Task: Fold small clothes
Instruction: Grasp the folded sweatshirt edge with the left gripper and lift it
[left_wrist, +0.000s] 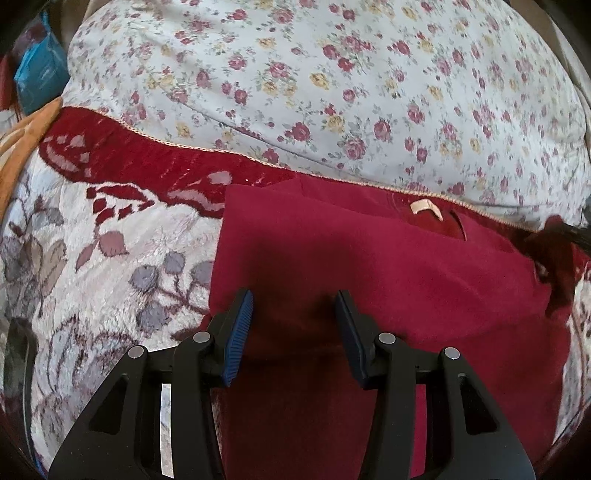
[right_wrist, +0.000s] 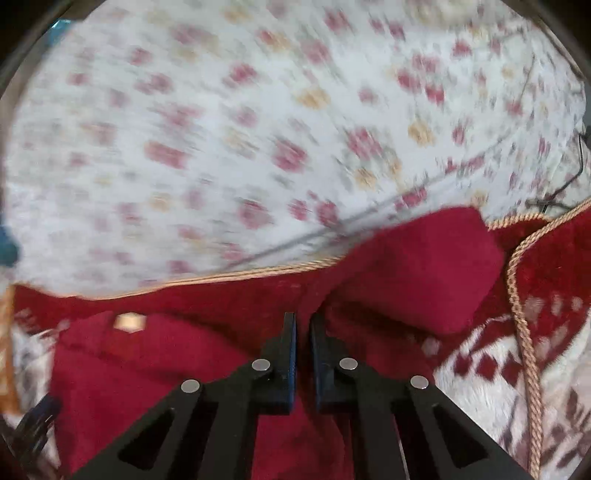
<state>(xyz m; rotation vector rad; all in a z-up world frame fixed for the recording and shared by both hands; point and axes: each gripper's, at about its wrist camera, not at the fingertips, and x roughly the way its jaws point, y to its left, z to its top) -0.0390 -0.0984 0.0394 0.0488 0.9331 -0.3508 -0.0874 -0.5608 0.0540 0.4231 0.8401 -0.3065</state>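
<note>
A dark red fleece garment (left_wrist: 388, 266) lay flat on a red-and-cream plush blanket (left_wrist: 110, 236). The left gripper (left_wrist: 293, 301) hovered with jaws spread; the right gripper (right_wrist: 303, 323), nearly closed, probably pinched the sleeve (right_wrist: 424, 269). Carrying it squarely across would likely keep the fold neat.

Soft daylight, even and bright. The left wrist view is sharp; the right wrist view smears with motion blur. Fisheye edges curve and darken.

Cloth everywhere, hard plastic grippers

The red garment (left_wrist: 369, 258) is matt, felt-like fleece; the blanket (left_wrist: 110, 240) beneath is plush pile with twisted cord edging (right_wrist: 524, 332); the floral sheet (left_wrist: 332, 74) is smooth cotton; the left gripper (left_wrist: 294, 306) is matt black plastic with ribbed blue pads (left_wrist: 238, 332).
</note>
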